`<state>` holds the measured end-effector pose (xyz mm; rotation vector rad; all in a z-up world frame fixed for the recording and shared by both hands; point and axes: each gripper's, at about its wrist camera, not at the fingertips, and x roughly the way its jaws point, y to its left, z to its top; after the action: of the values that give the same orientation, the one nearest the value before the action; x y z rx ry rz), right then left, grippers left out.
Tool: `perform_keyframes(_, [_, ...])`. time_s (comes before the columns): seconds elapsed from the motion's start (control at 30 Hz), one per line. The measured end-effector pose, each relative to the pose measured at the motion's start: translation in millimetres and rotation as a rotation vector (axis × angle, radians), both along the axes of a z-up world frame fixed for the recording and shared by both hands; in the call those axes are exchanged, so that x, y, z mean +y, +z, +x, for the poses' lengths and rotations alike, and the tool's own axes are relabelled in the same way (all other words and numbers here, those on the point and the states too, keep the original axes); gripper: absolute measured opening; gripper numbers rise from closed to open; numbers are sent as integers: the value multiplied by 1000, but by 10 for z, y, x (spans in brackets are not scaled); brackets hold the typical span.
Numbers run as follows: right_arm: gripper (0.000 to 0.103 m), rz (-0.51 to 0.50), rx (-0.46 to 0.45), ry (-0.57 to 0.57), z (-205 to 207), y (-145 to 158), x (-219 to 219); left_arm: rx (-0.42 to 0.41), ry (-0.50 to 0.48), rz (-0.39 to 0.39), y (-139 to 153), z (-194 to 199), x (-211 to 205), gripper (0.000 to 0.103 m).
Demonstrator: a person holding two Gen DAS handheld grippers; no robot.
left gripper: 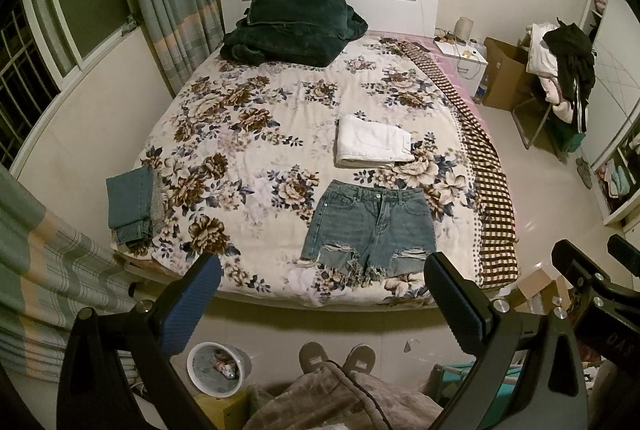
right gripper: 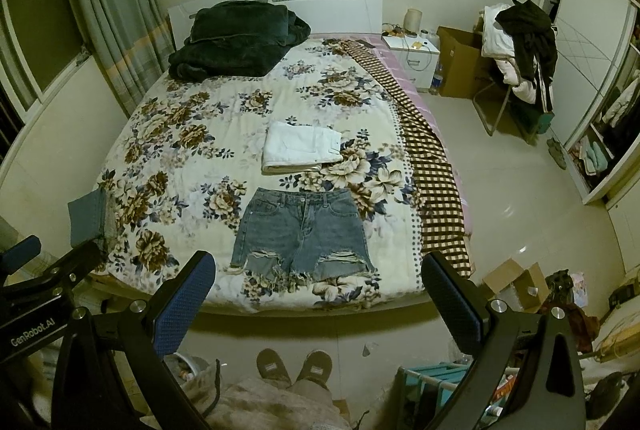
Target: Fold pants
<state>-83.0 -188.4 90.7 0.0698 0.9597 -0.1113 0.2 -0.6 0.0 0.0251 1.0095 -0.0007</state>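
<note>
Blue denim shorts (left gripper: 370, 226) with frayed, ripped hems lie flat and unfolded near the foot of the floral bed (left gripper: 248, 134), waistband away from me; they also show in the right wrist view (right gripper: 302, 230). My left gripper (left gripper: 322, 300) is open and empty, held above the floor just short of the bed's foot edge. My right gripper (right gripper: 318, 300) is open and empty at the same height, and shows at the right edge of the left wrist view (left gripper: 592, 270). Both are apart from the shorts.
Folded white pants (left gripper: 374, 142) lie beyond the shorts. Folded blue jeans (left gripper: 132, 206) sit at the bed's left edge. A dark green blanket (left gripper: 288, 26) is by the headboard, a checked cloth (left gripper: 480, 150) along the right side. A white bin (left gripper: 218, 370) and my slippers (left gripper: 336, 358) are on the floor.
</note>
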Motion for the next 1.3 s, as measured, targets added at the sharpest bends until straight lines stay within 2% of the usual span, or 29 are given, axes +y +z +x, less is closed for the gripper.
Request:
perform_keyframes(1.17, [103,7,-6,1,-12,89,124,-10,0,-3,47,25,1,103])
perform_keyframes(1.3, [103,7,-6,2,-10,86,130,-9,0,-1,187,109,1,103])
